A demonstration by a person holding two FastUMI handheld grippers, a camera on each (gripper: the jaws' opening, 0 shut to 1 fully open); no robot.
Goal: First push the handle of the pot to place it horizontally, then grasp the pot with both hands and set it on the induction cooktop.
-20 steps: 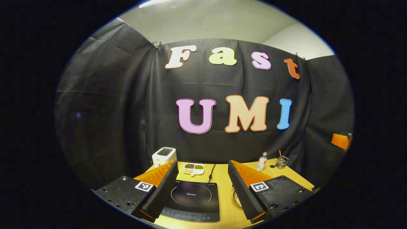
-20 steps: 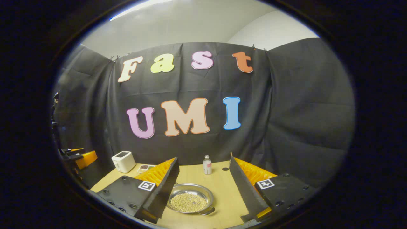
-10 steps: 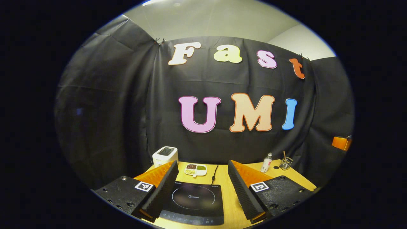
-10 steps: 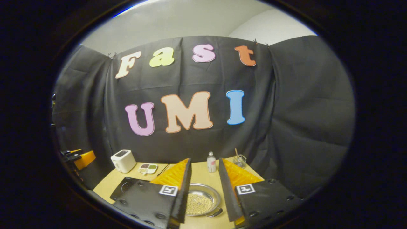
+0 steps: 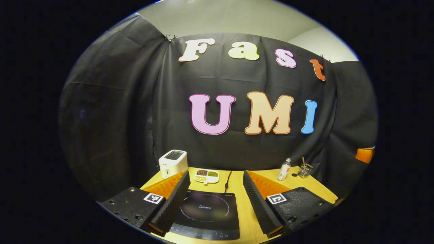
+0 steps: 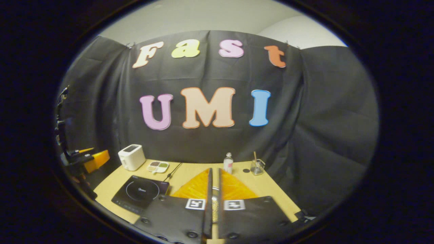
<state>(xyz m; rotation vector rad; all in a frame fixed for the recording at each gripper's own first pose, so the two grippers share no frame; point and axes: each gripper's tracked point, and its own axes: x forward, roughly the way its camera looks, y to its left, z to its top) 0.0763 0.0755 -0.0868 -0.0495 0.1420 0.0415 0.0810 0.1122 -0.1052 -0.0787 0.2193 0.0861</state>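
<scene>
Right tongs (image 6: 212, 200) are pressed nearly closed, probably to nudge the handle; a sliver of steel pot (image 6: 214, 202) is glimpsed between them. Left tongs (image 5: 217, 203) are held wide open above the black glass induction cooktop (image 5: 206, 213), at 6 o'clock on the table (image 5: 318, 188).

Your left tongs (image 5: 215, 200) and right tongs (image 6: 213, 203) carry dark textured bodies studded with screws, each bearing a square black-and-white marker; the left pair's inner faces are ribbed.
</scene>
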